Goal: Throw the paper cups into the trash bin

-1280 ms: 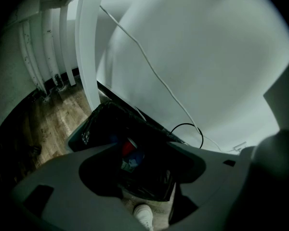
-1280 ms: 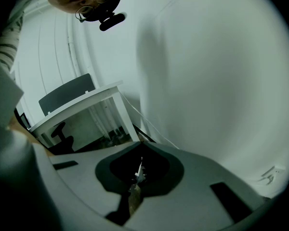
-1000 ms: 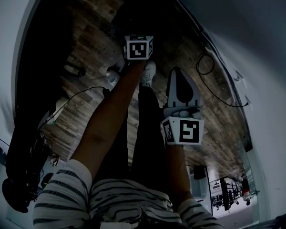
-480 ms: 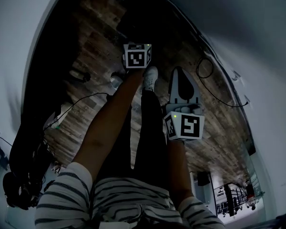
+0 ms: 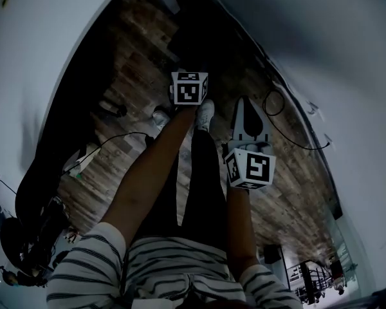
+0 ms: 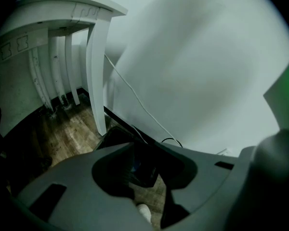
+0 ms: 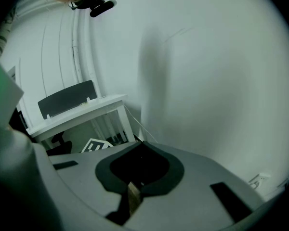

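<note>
No paper cup shows in any view. The dark trash bin [image 6: 140,166] stands on the wood floor by the wall, seen past my left gripper's jaw tips and as a dark shape [image 5: 188,40] at the top of the head view. My left gripper [image 6: 139,147] hangs above and short of it. Its jaws have just been closing and stand a narrow gap apart with nothing between them. In the head view only its marker cube [image 5: 190,87] shows. My right gripper [image 5: 248,103] is held beside it, tips together [image 7: 139,142], empty.
A white table [image 6: 94,57] with slim legs stands left of the bin, against a white wall [image 6: 197,66]. A thin cable [image 6: 135,100] runs down the wall, and another loops on the floor [image 5: 276,85]. The person's shoe [image 5: 203,111] is below my hands. Dark equipment [image 5: 32,237] sits at the left.
Both hands have lifted, the left one more. In the head view the left cube sits lower in the picture and more of the dark bin shows beyond it.
</note>
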The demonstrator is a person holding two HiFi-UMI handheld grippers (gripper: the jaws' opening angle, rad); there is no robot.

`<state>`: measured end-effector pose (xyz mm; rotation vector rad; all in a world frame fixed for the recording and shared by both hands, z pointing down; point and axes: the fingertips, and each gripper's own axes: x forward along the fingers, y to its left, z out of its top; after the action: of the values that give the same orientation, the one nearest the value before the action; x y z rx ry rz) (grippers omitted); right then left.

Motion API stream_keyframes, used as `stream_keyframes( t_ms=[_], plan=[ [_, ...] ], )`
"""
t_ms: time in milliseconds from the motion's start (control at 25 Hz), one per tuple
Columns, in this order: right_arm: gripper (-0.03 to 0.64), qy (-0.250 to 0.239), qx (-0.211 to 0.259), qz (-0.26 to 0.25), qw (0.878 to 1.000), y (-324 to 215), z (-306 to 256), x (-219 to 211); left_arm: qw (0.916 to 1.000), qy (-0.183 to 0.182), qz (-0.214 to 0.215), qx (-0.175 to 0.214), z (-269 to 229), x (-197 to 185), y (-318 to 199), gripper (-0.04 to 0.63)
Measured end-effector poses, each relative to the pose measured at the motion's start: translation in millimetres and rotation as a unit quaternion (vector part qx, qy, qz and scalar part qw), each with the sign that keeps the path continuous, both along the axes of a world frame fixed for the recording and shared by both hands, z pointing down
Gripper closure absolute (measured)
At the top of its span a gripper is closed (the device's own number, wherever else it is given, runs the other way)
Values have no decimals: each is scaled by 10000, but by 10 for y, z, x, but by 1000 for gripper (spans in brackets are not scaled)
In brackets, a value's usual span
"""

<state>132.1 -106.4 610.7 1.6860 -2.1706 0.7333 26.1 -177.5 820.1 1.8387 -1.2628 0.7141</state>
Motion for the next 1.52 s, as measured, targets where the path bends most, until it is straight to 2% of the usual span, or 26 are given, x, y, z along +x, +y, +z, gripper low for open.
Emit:
stream_keyframes(
  t_ms=[320, 600, 1000, 1160, 1520],
  plan=[
    [598, -2, 56, -3, 10000, 89, -243, -61, 10000, 2, 29, 50, -429, -41, 168, 512],
    [598, 6, 204, -107, 9997, 109, -599, -104, 9997, 20, 57, 257, -983, -80, 281, 563],
    [598, -76, 445, -187, 9988, 30, -1130, -223, 9964, 255, 88, 806, -1810, -218, 305, 572],
    [598, -350, 552, -295, 9974, 28, -1355, -298, 9930, 410, 61, 1104, -2220, -269, 341, 572],
    [598, -352, 867, -400, 9948, 89, -1857, -389, 9850, 495, 208, 1642, -2978, -352, 441, 573]
  ],
)
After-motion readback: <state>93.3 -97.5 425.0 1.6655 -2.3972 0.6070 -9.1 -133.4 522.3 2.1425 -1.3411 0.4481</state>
